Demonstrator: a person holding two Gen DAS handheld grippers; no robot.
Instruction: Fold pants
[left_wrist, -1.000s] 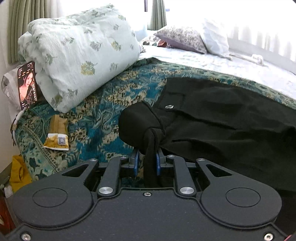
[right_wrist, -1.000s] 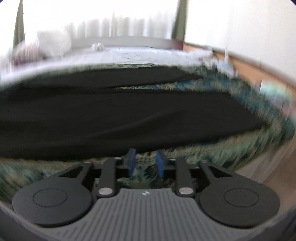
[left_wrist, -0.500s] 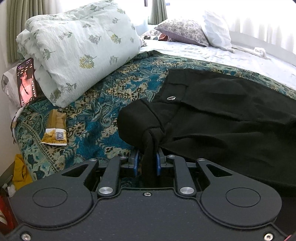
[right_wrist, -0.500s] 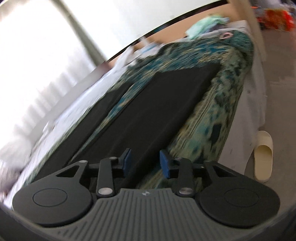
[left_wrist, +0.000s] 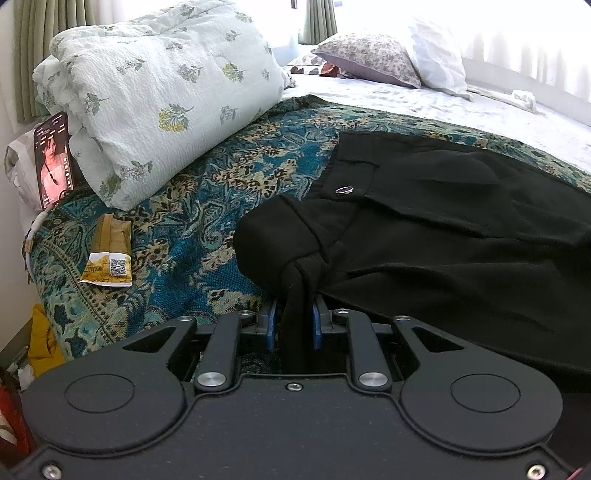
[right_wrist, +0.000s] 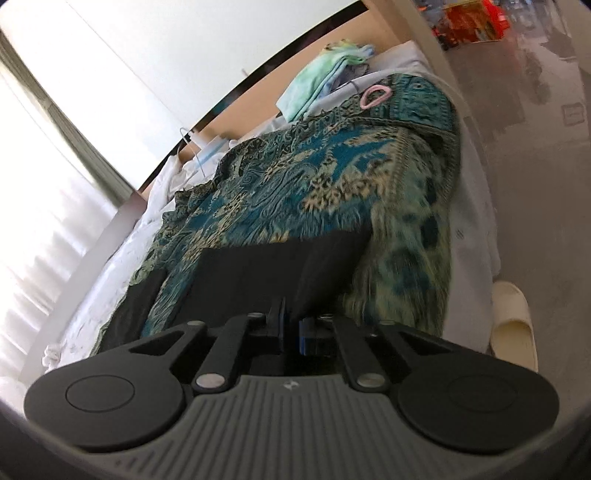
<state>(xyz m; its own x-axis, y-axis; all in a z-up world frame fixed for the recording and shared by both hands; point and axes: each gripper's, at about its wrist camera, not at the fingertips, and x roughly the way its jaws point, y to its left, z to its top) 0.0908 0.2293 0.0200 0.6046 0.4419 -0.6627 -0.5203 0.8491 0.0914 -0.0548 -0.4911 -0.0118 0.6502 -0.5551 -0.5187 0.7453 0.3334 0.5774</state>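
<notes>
Black pants (left_wrist: 443, 236) lie spread on a teal patterned bedspread (left_wrist: 207, 206), waistband with a metal button toward me. My left gripper (left_wrist: 293, 317) is shut on a bunched near corner of the waistband and holds it slightly raised. In the right wrist view the pants' leg end (right_wrist: 266, 273) lies on the bedspread (right_wrist: 332, 177) near the bed's edge. My right gripper (right_wrist: 291, 325) has its blue pads nearly together over the near edge of the black leg fabric, pinching it.
A folded floral quilt (left_wrist: 162, 96), a phone (left_wrist: 53, 158) and a yellow packet (left_wrist: 107, 258) lie left of the pants. Pillows (left_wrist: 373, 59) are at the back. A cream slipper (right_wrist: 513, 321) is on the floor beside the bed. Folded cloth (right_wrist: 325, 81) and a pink ring (right_wrist: 375, 96) lie beyond.
My right gripper swung along the pants to the leg end, tilted, and its jaws closed from open to nearly together on the fabric. The left gripper kept its grip with little movement.
</notes>
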